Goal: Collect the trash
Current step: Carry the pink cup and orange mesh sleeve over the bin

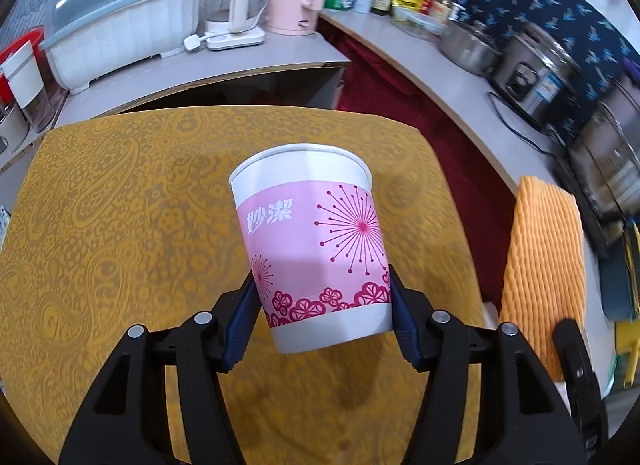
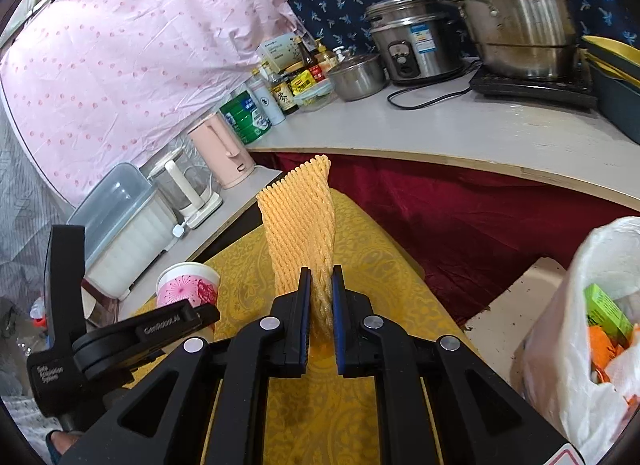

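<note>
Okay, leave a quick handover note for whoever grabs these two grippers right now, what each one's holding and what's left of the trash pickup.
Left gripper: shut on the pink paper cup, held tilted above the yellow tablecloth.
Right gripper: shut on the orange foam net, which sticks up from the jaws.
White trash bag: open at the right, already holding some scraps.
Done: both items picked up.
Left: probably carry the cup and net over and release them into the bag.
</note>
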`<state>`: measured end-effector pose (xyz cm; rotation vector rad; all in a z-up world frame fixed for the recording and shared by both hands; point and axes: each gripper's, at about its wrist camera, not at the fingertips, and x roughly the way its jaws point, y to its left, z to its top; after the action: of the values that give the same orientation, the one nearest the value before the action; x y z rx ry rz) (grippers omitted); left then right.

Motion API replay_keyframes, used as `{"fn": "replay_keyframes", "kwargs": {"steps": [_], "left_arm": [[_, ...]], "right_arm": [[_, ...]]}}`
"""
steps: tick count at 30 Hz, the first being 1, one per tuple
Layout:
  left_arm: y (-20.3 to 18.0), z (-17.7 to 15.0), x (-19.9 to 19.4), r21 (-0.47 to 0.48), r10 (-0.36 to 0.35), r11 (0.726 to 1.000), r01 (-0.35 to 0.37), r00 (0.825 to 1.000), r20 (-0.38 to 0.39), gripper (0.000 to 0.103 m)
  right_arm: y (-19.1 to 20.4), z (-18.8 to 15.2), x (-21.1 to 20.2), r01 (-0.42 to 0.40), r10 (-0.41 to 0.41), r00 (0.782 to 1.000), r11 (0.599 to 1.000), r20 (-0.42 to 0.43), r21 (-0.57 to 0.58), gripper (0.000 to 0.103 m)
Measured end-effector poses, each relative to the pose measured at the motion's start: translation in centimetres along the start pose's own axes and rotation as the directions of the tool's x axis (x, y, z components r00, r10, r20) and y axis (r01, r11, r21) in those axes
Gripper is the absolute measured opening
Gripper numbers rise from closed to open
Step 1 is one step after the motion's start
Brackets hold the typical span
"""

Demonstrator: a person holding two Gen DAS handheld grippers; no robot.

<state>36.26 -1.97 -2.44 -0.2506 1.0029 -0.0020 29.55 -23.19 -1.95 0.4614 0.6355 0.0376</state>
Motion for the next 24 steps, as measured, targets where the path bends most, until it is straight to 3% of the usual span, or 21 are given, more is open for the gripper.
{"fn": "replay_keyframes", "kwargs": {"steps": [13,24], "left_arm": [[-5.7,-6.0,-7.4,0.152,-0.093,0.985,0.087,0.995,0.036,0.056],[-12.2,-11.2,-11.7,0.307,-0.166,0.941,0.141,0.985,0.054,0.056]], "right_arm": [[-4.3,-0.3,-10.0,0.07,-0.075,0.992,0.996,0.1,0.055,0.009],[-9.0,-1.0,-16.5,0.139,-0.154,0.975,0.985,0.162,0.101,0.009]]}}
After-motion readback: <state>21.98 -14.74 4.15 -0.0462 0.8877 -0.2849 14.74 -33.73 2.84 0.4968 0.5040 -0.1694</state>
